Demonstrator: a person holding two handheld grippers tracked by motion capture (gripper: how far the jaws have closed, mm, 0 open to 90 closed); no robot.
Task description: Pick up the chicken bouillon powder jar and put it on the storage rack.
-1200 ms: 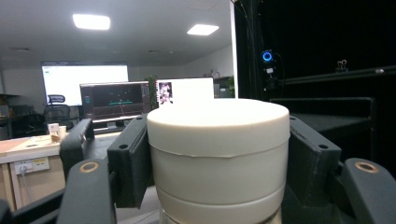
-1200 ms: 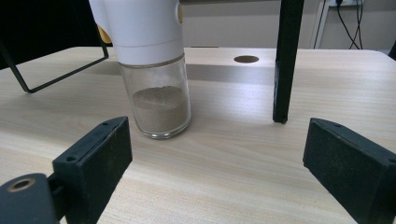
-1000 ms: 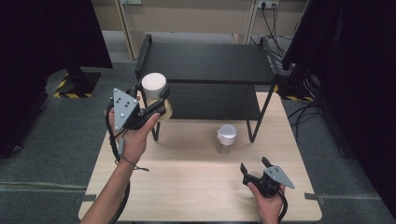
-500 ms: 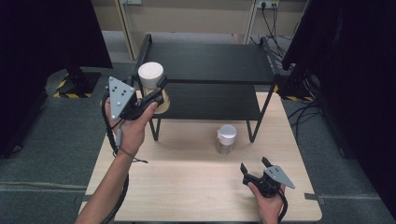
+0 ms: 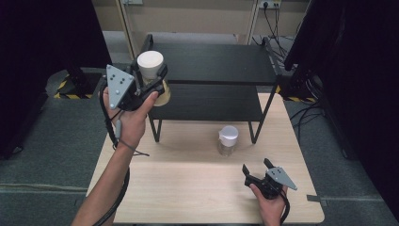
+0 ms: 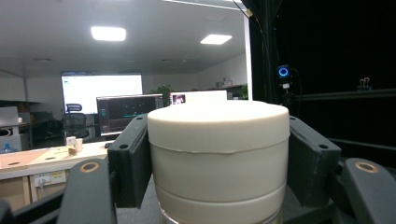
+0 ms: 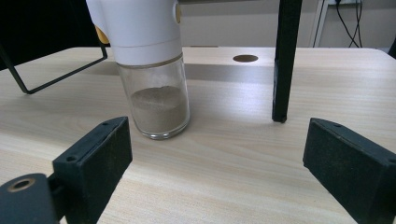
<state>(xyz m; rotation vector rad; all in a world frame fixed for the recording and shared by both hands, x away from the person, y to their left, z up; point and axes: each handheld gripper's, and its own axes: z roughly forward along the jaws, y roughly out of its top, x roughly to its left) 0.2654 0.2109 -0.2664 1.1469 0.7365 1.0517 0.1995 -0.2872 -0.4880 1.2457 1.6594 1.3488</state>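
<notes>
My left gripper (image 5: 151, 80) is shut on a jar with a white lid (image 5: 150, 66), held upright in the air at the left front corner of the black two-tier shelf (image 5: 211, 63). In the left gripper view the jaws press both sides of the jar's white lid (image 6: 218, 154). A second glass jar (image 5: 227, 140) with a white cap and brown powder stands on the wooden table (image 5: 188, 188) in front of the shelf. My right gripper (image 5: 256, 168) rests low at the table's front right, open, with the jar (image 7: 152, 70) a little way ahead of its jaws.
The shelf's black leg (image 7: 285, 60) stands on the table just right of the powder jar. A round hole (image 7: 245, 58) is cut in the tabletop behind it. Cables (image 5: 310, 113) lie on the floor at the right. Dark curtains flank both sides.
My left gripper has risen with the white-lidded jar, from beside the lower tier up to the level of the shelf's top. The right gripper has stayed still.
</notes>
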